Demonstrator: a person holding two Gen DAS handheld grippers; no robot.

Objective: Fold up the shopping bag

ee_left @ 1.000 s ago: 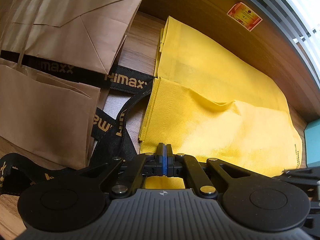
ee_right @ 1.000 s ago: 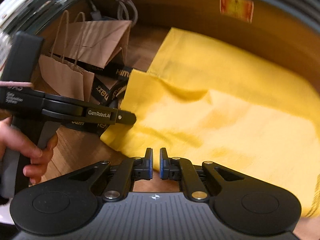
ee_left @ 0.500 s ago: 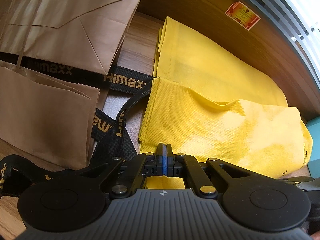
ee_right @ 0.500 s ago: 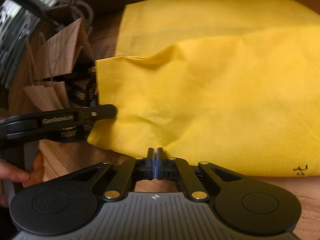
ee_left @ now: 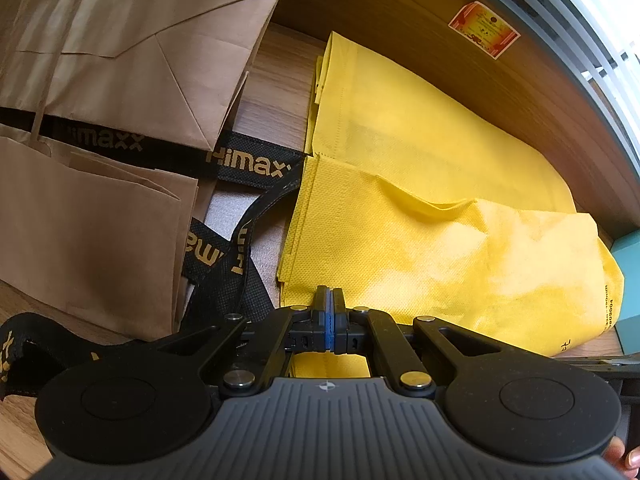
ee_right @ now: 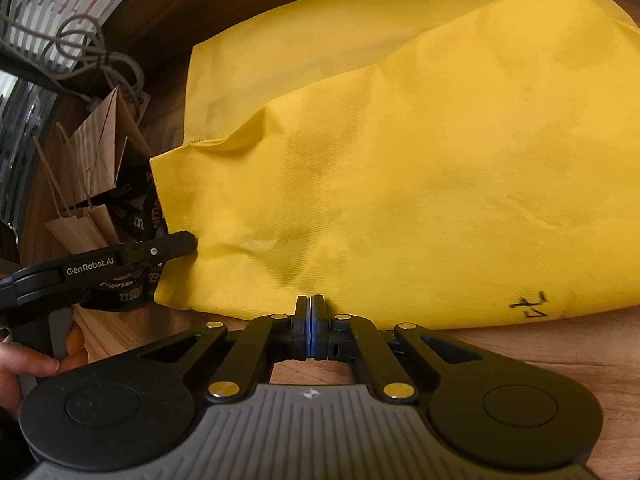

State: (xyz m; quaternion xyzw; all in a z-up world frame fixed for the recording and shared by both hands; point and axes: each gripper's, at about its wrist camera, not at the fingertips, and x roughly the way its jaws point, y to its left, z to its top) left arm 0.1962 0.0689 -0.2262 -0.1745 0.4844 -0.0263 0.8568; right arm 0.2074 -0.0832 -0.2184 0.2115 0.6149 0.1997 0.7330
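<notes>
A yellow fabric shopping bag (ee_left: pixel 440 240) lies flat on the wooden table, its near half folded over the far half. My left gripper (ee_left: pixel 330 294) is shut at the bag's near left corner, and yellow fabric runs on beneath its fingers. In the right wrist view the left gripper (ee_right: pixel 188 242) meets the bag's (ee_right: pixel 400 180) left edge, where creases spread out from its tip. My right gripper (ee_right: pixel 311 302) is shut, its tips touching the bag's near edge. No fabric shows between its pads.
Two brown paper bags (ee_left: pixel 120 60) (ee_left: pixel 88 240) lie left of the yellow bag, with black Himaxx straps (ee_left: pixel 248 164) between them. A teal box (ee_left: pixel 630 280) stands at the right. A wooden back panel with a sticker (ee_left: pixel 484 28) runs behind. A hand (ee_right: pixel 24 364) holds the left gripper's handle.
The right gripper's jaws closed. It rolled and sank toward the bag's near edge, so the bag fills more of its view. The left gripper stayed where it was.
</notes>
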